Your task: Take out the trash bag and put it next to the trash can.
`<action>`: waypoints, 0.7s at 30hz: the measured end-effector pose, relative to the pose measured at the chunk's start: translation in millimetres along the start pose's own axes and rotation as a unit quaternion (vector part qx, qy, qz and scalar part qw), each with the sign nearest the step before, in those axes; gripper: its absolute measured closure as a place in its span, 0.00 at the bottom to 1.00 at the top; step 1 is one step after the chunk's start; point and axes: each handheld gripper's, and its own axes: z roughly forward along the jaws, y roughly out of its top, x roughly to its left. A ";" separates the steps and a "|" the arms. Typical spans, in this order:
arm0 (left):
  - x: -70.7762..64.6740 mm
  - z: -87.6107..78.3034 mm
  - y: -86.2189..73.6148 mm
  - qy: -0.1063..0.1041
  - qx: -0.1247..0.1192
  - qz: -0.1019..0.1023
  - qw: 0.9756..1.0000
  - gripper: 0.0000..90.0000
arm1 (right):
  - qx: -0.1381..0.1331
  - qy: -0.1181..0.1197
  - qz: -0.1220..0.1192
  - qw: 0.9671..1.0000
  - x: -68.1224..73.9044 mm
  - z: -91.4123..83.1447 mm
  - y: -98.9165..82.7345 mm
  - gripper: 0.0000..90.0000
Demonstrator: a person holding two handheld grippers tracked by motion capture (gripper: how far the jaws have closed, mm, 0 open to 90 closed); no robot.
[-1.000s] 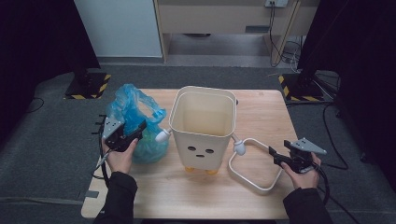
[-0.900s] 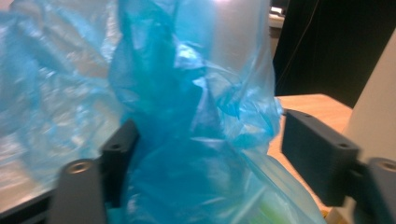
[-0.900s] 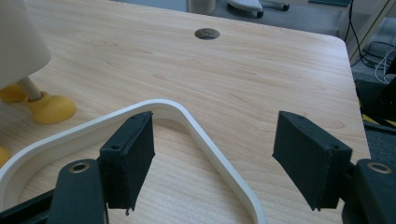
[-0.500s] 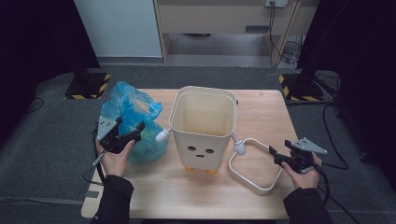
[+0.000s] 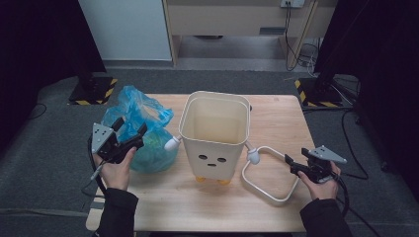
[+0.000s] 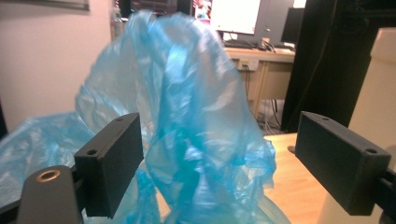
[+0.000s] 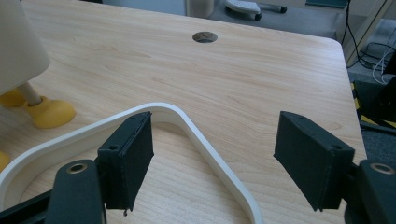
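A crumpled blue plastic bag [image 5: 148,116] lies at the table's left, beside a cream bin [image 5: 215,143] with a face and yellow feet. My left gripper [image 5: 131,127] hovers at the bag's near left side. Its jaws have just been opening. In the left gripper view the bag's bunched top [image 6: 187,93] rises between the jaws of the left gripper [image 6: 219,140], which stand apart from it. The bin's white hoop handle [image 5: 259,189] lies flat on the wood to the right. My right gripper [image 5: 291,165] is open, straddling the handle's corner [image 7: 205,149] without touching it.
The wooden table [image 5: 276,118] has bare room in front of and behind the bin. A cable hole [image 7: 204,36] sits near the far right. One yellow foot [image 7: 49,113] of the bin is left of the handle. Dark floor, stand bases and cables surround the table.
My left gripper has risen and drifted left, away from the bin, and its jaws have spread wider. The right gripper and the handle have stayed put.
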 end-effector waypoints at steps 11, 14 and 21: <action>-8.8 -23.1 14.7 -0.024 -0.020 0.012 0.999 0.20 | 0.003 -0.003 0.001 1.000 -0.4 0.5 -1.0 0.32; -10.7 -21.0 7.7 -0.037 -0.002 0.016 0.999 0.20 | 0.004 -0.004 0.001 1.000 -1.0 0.5 -1.4 0.32; -16.9 -17.9 -22.1 -0.055 0.046 0.007 0.997 0.21 | 0.004 -0.005 0.000 1.000 -3.5 -0.7 -2.4 0.32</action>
